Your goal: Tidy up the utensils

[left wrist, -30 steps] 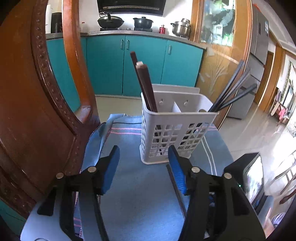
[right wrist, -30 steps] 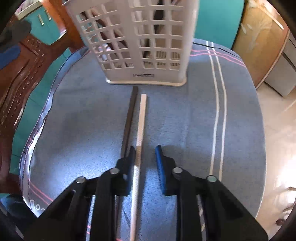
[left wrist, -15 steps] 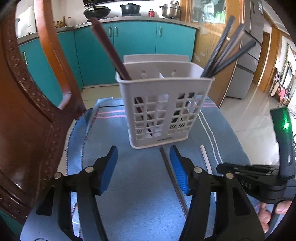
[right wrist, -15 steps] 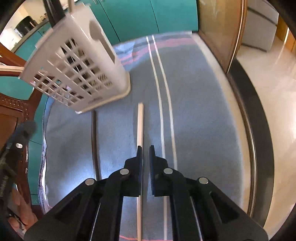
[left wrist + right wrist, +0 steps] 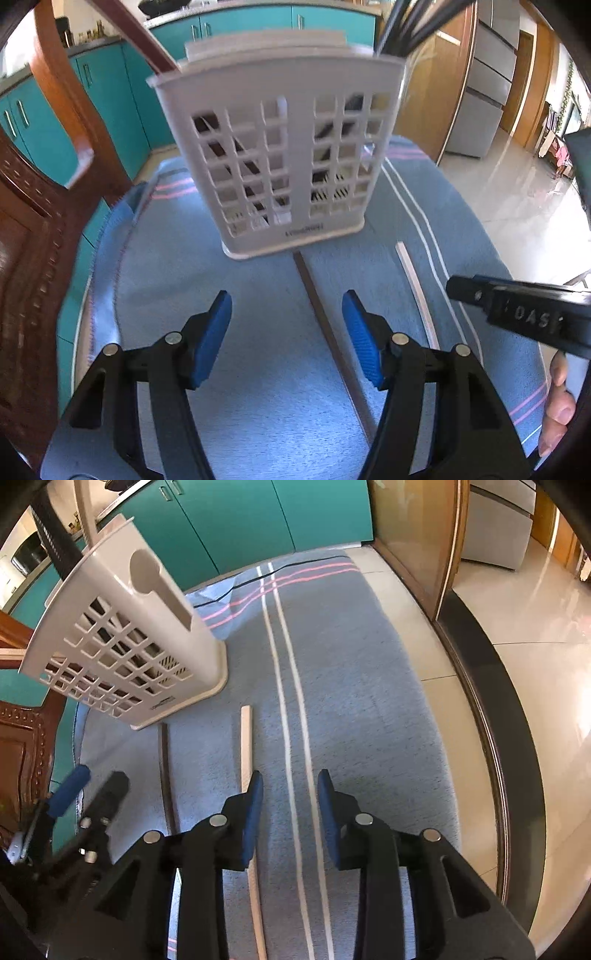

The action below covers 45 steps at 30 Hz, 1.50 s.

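Note:
A white slotted utensil basket (image 5: 277,147) (image 5: 125,635) stands on a blue striped cloth (image 5: 240,369), with brown and dark chopsticks sticking out of it. A dark chopstick (image 5: 325,325) (image 5: 165,775) lies on the cloth from the basket's base toward me. It runs between the fingers of my left gripper (image 5: 284,306), whose jaws are opening and do not touch it. A pale chopstick (image 5: 417,291) (image 5: 246,746) lies further right. My right gripper (image 5: 290,779) is opening with only cloth between its jaws. The pale stick passes under its left finger.
A carved wooden chair (image 5: 37,221) stands close on the left. Teal cabinets (image 5: 258,513) are behind. The table's dark rim (image 5: 498,738) curves along the right, with tiled floor beyond. A person's hand (image 5: 557,406) holds the right gripper at the right edge.
The right gripper closed on the pale chopstick, carried it right, away from the dark one, then let go. The left gripper came down toward the basket, over the dark chopstick.

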Each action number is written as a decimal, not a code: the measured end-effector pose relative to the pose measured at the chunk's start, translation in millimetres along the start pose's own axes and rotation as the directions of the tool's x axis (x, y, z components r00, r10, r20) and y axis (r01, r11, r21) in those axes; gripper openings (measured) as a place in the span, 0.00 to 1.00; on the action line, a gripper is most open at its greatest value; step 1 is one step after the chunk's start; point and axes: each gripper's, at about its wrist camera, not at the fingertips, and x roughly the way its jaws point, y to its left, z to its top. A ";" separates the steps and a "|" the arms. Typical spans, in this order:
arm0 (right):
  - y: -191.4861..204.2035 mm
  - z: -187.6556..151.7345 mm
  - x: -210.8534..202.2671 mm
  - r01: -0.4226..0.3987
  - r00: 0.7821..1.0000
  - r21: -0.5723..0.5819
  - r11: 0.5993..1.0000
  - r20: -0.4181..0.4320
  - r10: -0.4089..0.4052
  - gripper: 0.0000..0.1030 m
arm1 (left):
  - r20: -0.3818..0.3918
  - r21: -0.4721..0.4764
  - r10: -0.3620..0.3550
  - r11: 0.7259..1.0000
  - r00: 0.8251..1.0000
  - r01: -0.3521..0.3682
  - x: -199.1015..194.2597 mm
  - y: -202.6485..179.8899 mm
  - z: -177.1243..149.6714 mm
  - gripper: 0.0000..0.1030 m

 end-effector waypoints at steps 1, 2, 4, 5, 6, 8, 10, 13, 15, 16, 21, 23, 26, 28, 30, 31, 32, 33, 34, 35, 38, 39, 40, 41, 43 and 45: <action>-0.7 -0.1 -0.8 0.004 1.000 0.002 1.000 0.004 -0.004 0.32 | -0.010 0.000 -0.003 1.000 1.000 0.003 3.3 -0.9 -0.8 0.61; -1.2 0.0 -1.2 0.006 1.000 0.004 1.000 0.004 -0.006 0.33 | -0.021 0.003 -0.005 1.000 1.000 0.005 7.0 -2.5 -2.4 0.61; -2.3 0.3 -0.7 0.006 1.000 0.006 1.000 0.002 -0.006 0.33 | -0.042 0.012 -0.003 1.000 0.999 0.004 14.9 -5.6 -5.8 0.61; -2.3 0.0 -0.3 0.006 1.000 0.005 1.000 0.000 -0.006 0.33 | -0.055 0.018 -0.004 1.000 0.998 0.005 18.7 -7.1 -7.5 0.61; -2.1 -0.2 0.0 0.007 1.000 0.004 1.000 -0.002 -0.007 0.33 | -0.074 0.026 -0.013 1.000 0.997 0.015 23.2 -8.6 -9.4 0.61; -1.6 1.3 2.2 0.007 1.000 0.002 1.000 -0.004 -0.007 0.34 | -0.109 0.038 -0.025 0.999 0.994 0.029 31.4 -11.6 -11.8 0.61; -1.1 1.1 2.2 0.007 1.000 0.000 1.000 -0.005 -0.007 0.34 | -0.112 0.045 -0.034 0.998 0.993 0.039 34.4 -13.7 -14.0 0.56; -0.3 0.7 2.8 0.009 1.000 -0.006 1.000 -0.009 -0.009 0.36 | -0.121 0.070 -0.063 0.995 0.991 0.072 35.9 -15.0 -14.6 0.40; 0.4 0.0 3.3 0.009 1.000 -0.009 1.000 -0.011 -0.009 0.37 | -0.129 0.099 -0.068 0.992 0.989 0.081 34.8 -18.4 -14.8 0.27; 0.7 -0.1 3.9 0.010 1.000 -0.010 1.000 -0.013 -0.010 0.37 | -0.138 0.117 -0.073 0.989 0.988 0.090 34.1 -20.9 -14.4 0.17; 1.7 -0.6 4.6 0.013 1.000 -0.016 1.000 -0.015 -0.014 0.37 | -0.162 0.164 -0.068 0.982 0.984 0.094 31.3 -23.4 -16.6 0.12; 2.1 -0.5 4.2 0.016 1.000 -0.018 1.000 -0.014 -0.016 0.37 | -0.176 0.181 -0.074 0.978 0.982 0.106 30.8 -20.9 -17.7 0.11; 2.3 -0.7 3.1 0.021 1.000 -0.024 0.999 -0.012 -0.021 0.37 | -0.183 0.175 -0.071 0.979 0.981 0.104 29.4 -13.6 -18.9 0.11; 3.9 -1.2 3.2 0.024 1.000 -0.033 0.999 -0.012 -0.025 0.38 | -0.183 0.165 -0.072 0.981 0.981 0.102 30.3 -10.1 -18.9 0.11; 6.5 -2.0 3.7 0.025 1.000 -0.045 0.999 -0.013 -0.026 0.39 | -0.180 0.154 -0.063 0.984 0.982 0.091 28.2 -10.6 -22.6 0.16; 8.2 -2.5 4.1 0.026 1.000 -0.053 0.998 -0.014 -0.026 0.39 | -0.178 0.145 -0.054 0.986 0.983 0.081 28.2 -10.4 -22.7 0.26; 11.0 -3.2 4.7 0.031 0.999 -0.067 0.997 -0.012 -0.032 0.39 | -0.175 0.135 -0.047 0.988 0.983 0.071 28.3 -10.1 -23.2 0.31; 13.1 -3.7 5.2 0.038 0.999 -0.080 0.996 -0.009 -0.039 0.39 | -0.176 0.119 -0.041 0.991 0.984 0.063 29.6 -8.5 -22.1 0.35; 15.3 -4.4 6.0 0.051 0.999 -0.093 0.994 -0.006 -0.052 0.39 | -0.179 0.106 -0.042 0.992 0.983 0.061 30.9 -8.0 -22.1 0.36; 18.3 -5.7 7.8 0.069 0.998 -0.111 0.991 -0.003 -0.070 0.39 | -0.182 0.096 -0.042 0.994 0.982 0.060 30.8 -6.6 -22.6 0.36; 26.5 -9.8 15.1 0.089 0.996 -0.160 0.983 0.002 -0.090 0.39 | -0.183 0.089 -0.037 0.995 0.982 0.054 30.2 -4.0 -22.4 0.37; 28.2 -10.3 15.1 0.093 0.996 -0.171 0.981 0.013 -0.092 0.39 | -0.183 0.089 -0.036 0.995 0.983 0.053 29.7 -3.3 -22.6 0.37; 31.3 -10.9 15.2 0.104 0.995 -0.192 0.976 0.023 -0.101 0.39 | -0.183 0.088 -0.035 0.995 0.983 0.052 29.7 -2.9 -22.8 0.38; 32.4 -11.4 15.0 0.105 0.994 -0.198 0.975 0.026 -0.102 0.36 | -0.183 0.088 -0.033 0.995 0.983 0.050 30.1 -2.9 -21.9 0.39; 33.7 -12.0 15.5 0.071 0.997 -0.198 0.978 0.012 -0.070 0.24 | -0.183 0.086 -0.033 0.995 0.983 0.049 30.2 -0.4 -23.5 0.40; 37.3 -13.1 17.3 0.034 0.999 -0.210 0.977 -0.017 -0.038 0.15 | -0.182 0.086 -0.032 0.995 0.983 0.049 26.9 4.1 -25.7 0.40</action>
